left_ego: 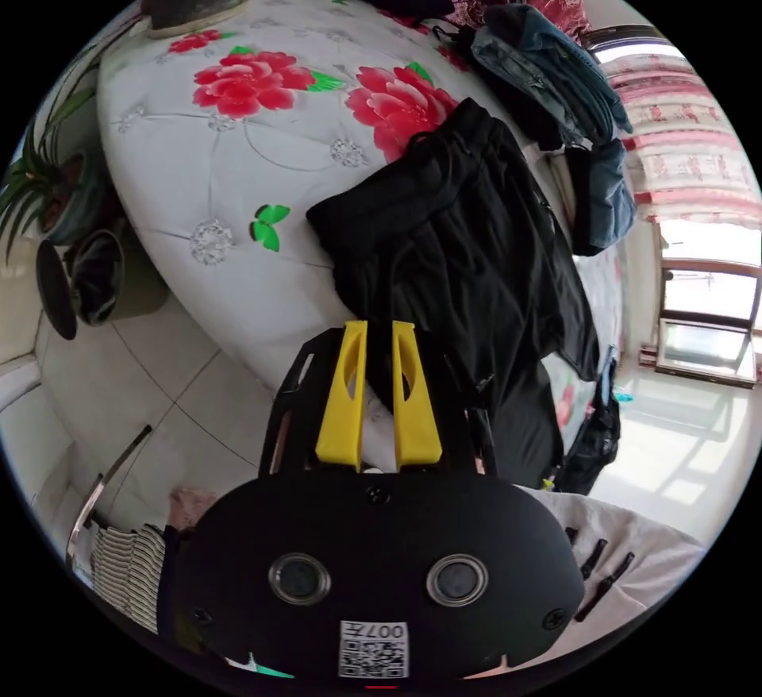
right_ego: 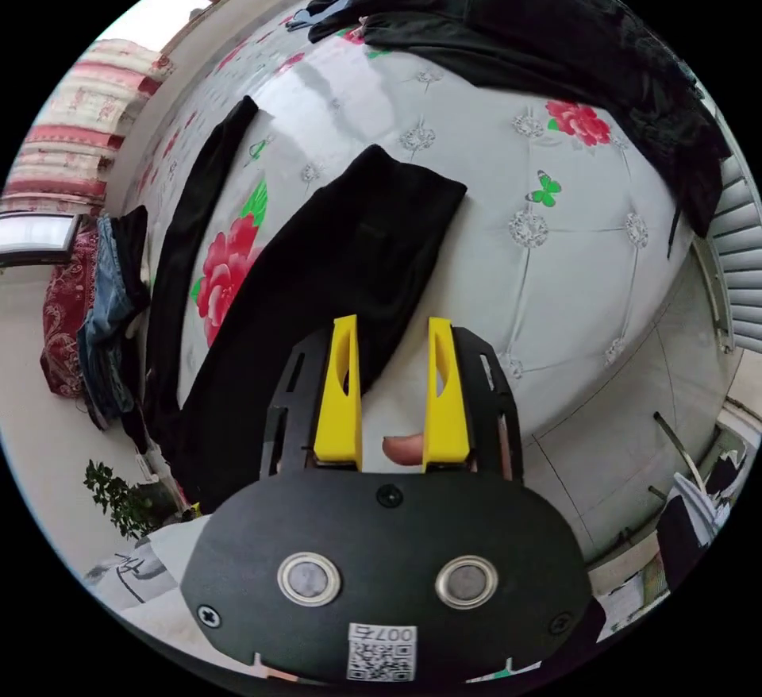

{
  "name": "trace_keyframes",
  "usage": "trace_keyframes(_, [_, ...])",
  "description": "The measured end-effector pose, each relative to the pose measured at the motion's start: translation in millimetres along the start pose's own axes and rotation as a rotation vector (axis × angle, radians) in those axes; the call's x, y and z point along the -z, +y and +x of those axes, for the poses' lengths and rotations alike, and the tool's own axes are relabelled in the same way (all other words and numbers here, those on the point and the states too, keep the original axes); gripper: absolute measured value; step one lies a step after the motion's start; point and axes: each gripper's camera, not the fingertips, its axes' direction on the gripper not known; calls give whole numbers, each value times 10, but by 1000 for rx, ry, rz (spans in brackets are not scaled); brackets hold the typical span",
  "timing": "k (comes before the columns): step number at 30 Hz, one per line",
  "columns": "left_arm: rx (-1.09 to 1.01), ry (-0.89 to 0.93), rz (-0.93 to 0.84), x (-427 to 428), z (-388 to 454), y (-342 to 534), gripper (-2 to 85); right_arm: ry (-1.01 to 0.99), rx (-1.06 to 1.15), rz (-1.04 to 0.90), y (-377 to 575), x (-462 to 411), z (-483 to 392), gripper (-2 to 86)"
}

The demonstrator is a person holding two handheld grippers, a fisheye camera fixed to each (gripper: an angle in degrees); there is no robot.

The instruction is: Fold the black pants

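**Pants spread, no fold begun**

Our left gripper (left_ego: 379, 325) hovers nearly clenched, empty, the crumpled black fabric pants (left_ego: 468, 252) at its 1 o'clock on the white floral quilted bed (left_ego: 198, 197). Right gripper (right_ego: 390, 322) released over a pant leg (right_ego: 317, 284). We judge the next move needs a hem grasp. No containers seen.

The lower end of the black pants (right_ego: 317, 284) was hidden behind the right gripper (right_ego: 390, 332), and a potted plant (left_ego: 48, 189) was cut off by the picture's edge.
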Motion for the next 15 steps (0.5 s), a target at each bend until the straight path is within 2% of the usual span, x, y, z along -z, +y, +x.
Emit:
trace_keyframes(2, [3,57,10,90,-72,-18,24,111,45,11,34,-30,-73,37])
trace_keyframes(4, [-10,130,43,218,-123,-9,14,55,148,34,62,-4,-142,16])
trace_keyframes(7, [-31,341,76,435,-212,-25,4,-175,153,74,-11,190,-55,2])
trace_keyframes(9, [-63,496,100,617,-233,-102,-1,-442,103,158,-125,434,86,-1])
trace_keyframes(12, [-135,550,139,871,-114,-217,-3,-711,62,274,-266,728,168,-2])
trace_keyframes(15, [-180,583,175,1060,0,-280,-4,-874,61,373,-349,979,179,-2])
